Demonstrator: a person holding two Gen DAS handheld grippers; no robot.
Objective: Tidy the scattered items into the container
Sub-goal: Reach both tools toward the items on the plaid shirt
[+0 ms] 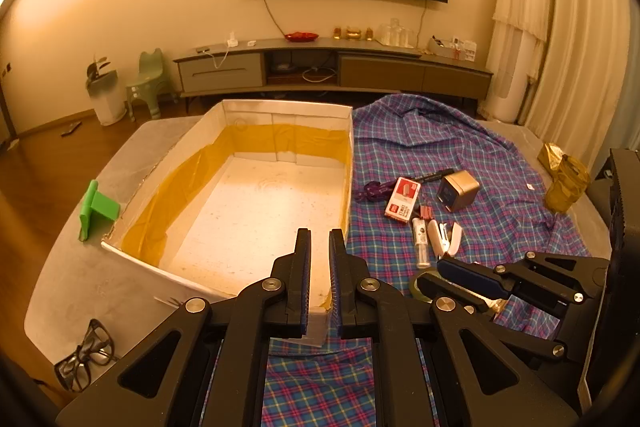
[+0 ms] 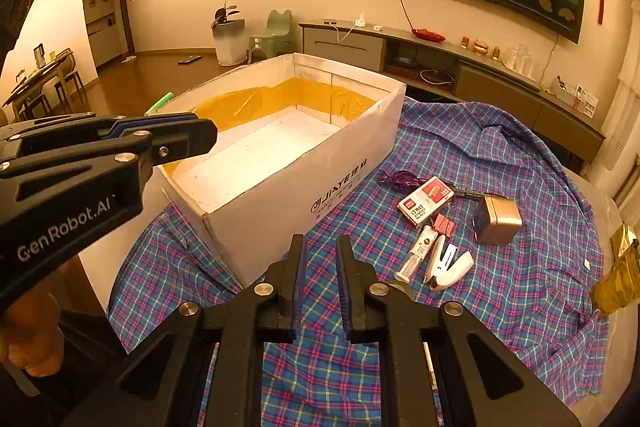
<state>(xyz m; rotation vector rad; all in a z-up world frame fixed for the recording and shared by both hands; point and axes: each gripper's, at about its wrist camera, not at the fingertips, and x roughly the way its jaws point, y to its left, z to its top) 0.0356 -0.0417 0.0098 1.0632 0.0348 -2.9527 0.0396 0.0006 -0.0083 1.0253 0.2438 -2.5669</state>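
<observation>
A white cardboard box [image 1: 248,115] [image 2: 304,183] with yellow tape inside stands open and empty on the table. To its right on the plaid cloth lie a red staples box [image 1: 402,197] [image 2: 426,200], a white stapler [image 1: 444,239] [image 2: 448,265], a gold cube [image 1: 458,191] [image 2: 498,221], a glue tube [image 1: 421,241] [image 2: 414,253], pink clips [image 2: 444,225], a purple item [image 1: 372,191] [image 2: 402,180] and a black pen [image 1: 434,174]. My left gripper [image 1: 320,239] hovers over the box's near right corner, slightly open and empty. My right gripper [image 2: 321,247] is slightly open and empty above the cloth, just left of a tape roll [image 2: 400,287].
Black glasses [image 1: 86,355] lie at the table's near left edge. A green stand [image 1: 94,209] sits left of the box. A gold foil bag [image 1: 566,179] [image 2: 618,279] stands at the right edge. The plaid cloth [image 1: 460,139] covers the table's right half.
</observation>
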